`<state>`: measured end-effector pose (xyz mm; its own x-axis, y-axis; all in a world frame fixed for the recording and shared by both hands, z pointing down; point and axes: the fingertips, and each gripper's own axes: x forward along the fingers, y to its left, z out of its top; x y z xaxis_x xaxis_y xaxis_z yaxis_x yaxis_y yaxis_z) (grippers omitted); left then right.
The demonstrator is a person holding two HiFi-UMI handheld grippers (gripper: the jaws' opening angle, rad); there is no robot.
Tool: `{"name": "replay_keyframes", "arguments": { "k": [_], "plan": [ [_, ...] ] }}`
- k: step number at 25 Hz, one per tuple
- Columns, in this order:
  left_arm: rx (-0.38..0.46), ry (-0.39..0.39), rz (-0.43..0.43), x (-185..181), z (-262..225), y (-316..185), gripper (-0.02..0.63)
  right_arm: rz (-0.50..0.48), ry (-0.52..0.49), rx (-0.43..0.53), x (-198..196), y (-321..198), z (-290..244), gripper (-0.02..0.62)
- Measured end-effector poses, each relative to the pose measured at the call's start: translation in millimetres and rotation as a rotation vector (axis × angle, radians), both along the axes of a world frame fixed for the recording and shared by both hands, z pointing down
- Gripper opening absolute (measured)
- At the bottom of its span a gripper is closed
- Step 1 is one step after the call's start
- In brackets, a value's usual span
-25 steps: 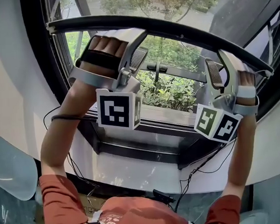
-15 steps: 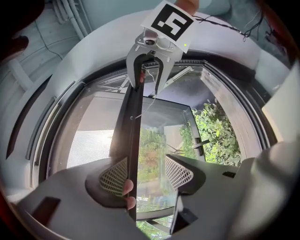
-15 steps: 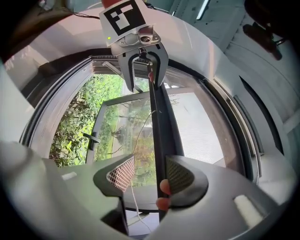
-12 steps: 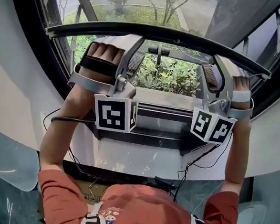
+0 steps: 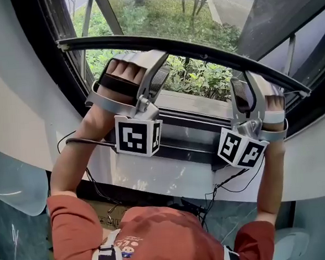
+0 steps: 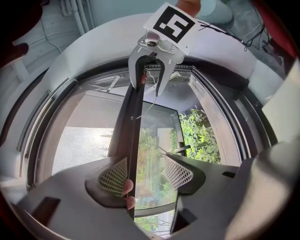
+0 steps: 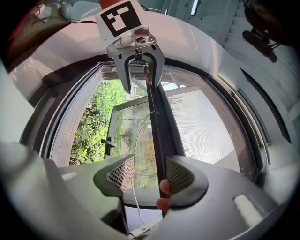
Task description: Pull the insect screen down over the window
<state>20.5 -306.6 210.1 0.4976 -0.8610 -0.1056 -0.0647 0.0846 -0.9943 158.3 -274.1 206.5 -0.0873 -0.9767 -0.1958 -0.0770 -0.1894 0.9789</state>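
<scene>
- In the head view my left gripper (image 5: 153, 66) is up at about 11 o'clock with its left marker cube (image 5: 136, 135) below it. My right gripper (image 5: 247, 91) is at about 2 o'clock above its right marker cube (image 5: 240, 148).
- The pull bar (image 5: 201, 53) of the insect screen (image 6: 79, 150) is a dark curved strip crossing that view from 10 o'clock to 3 o'clock. It sits above the window frame (image 5: 195, 124), and my two grippers hook over it well apart from each other.
- In the left gripper view my jaws stand wide apart and clamp nothing. The bar runs between them from 12 to 6 o'clock, lying against the 9 o'clock pad (image 6: 114, 176), while the 3 o'clock pad (image 6: 178, 171) is clear of it.
- My left fingertips (image 6: 127, 187) peek out beside the bar just under that 9 o'clock pad.
- In the right gripper view the jaws are also wide apart and not closed on anything. The bar passes between them against the pad on the 3 o'clock side (image 7: 180, 176), and the opposite pad (image 7: 122, 176) is apart from it.
- My right fingertips (image 7: 164, 187) show at the bar's lower end, and a thin white cord (image 7: 134, 199) hangs between the jaws.
- The mesh lies on the 9 o'clock side of the bar in the left gripper view and on the 3 o'clock side in the right gripper view.
- On the bar's other side are bare glass, a window handle (image 7: 108, 143) and green bushes (image 5: 197, 77).
- Each gripper view shows the other gripper straddling the bar at 12 o'clock.
- My orange shirt (image 5: 159, 238) fills 6 o'clock of the head view.
</scene>
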Motion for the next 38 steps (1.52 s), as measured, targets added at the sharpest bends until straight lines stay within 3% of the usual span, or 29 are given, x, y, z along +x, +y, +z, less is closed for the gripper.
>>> {"name": "replay_keyframes", "arguments": {
  "k": [12, 21, 38],
  "plan": [
    [-0.05, -0.003, 0.016, 1.1, 3.1, 3.7, 0.242, -0.013, -0.069, -0.066, -0.2, 2.6, 3.2, 0.219],
    [-0.145, -0.006, 0.019, -1.6, 92.0, 10.5, 0.242, -0.027, -0.118, -0.145, -4.2, 9.8, 91.5, 0.219],
    [-0.249, -0.011, -0.006, -6.5, 152.5, 15.3, 0.242, -0.048, -0.191, -0.272, -10.5, 14.5, 151.3, 0.219]
  ]
}}
